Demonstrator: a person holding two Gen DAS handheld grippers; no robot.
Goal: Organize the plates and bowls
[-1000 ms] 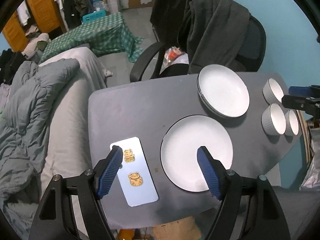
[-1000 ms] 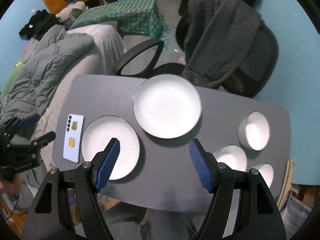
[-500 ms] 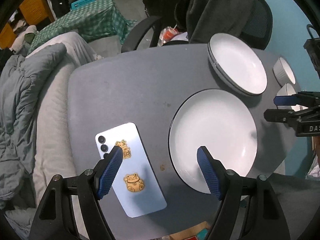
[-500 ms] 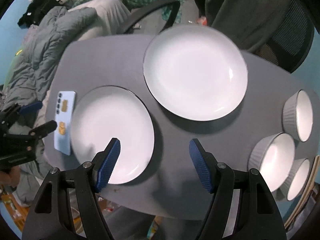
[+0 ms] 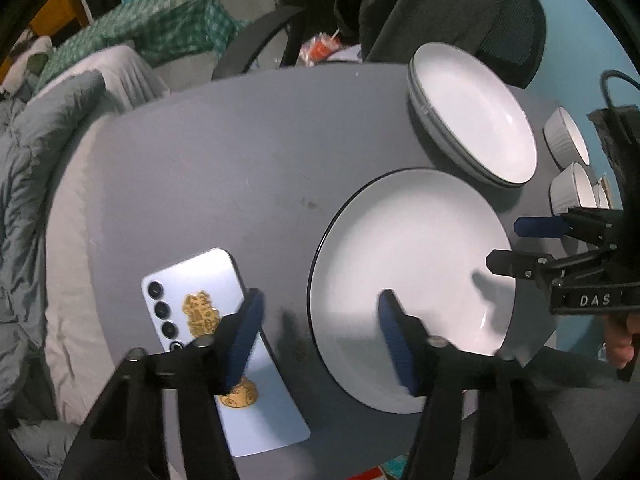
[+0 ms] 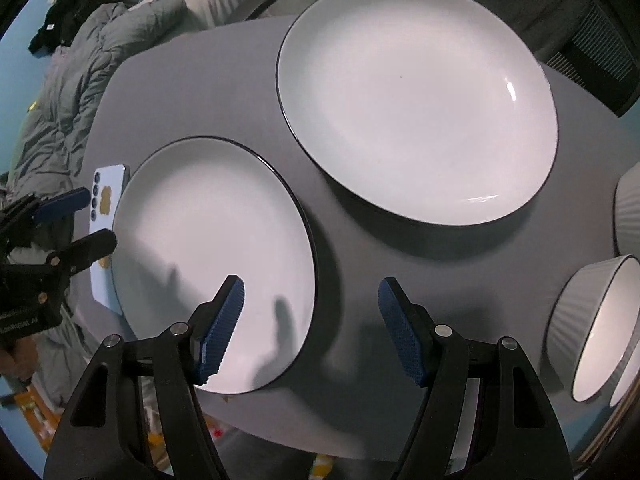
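Plainly, both grippers, left (image 5: pixel 320 334) and "DAS"-lettered right (image 6: pixel 312 326), hover with fingers spread, empty.

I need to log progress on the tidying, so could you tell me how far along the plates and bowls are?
Looks done: the far plate stack holds at least two plates. In hand: nothing; the left gripper and right gripper, both open, flank the single plate. Left: that plate lies beside the stack, and the three ribbed bowls stand separately.

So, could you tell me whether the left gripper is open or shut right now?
Open: the left gripper has jaws spread wide, straddling the near plate's rim.
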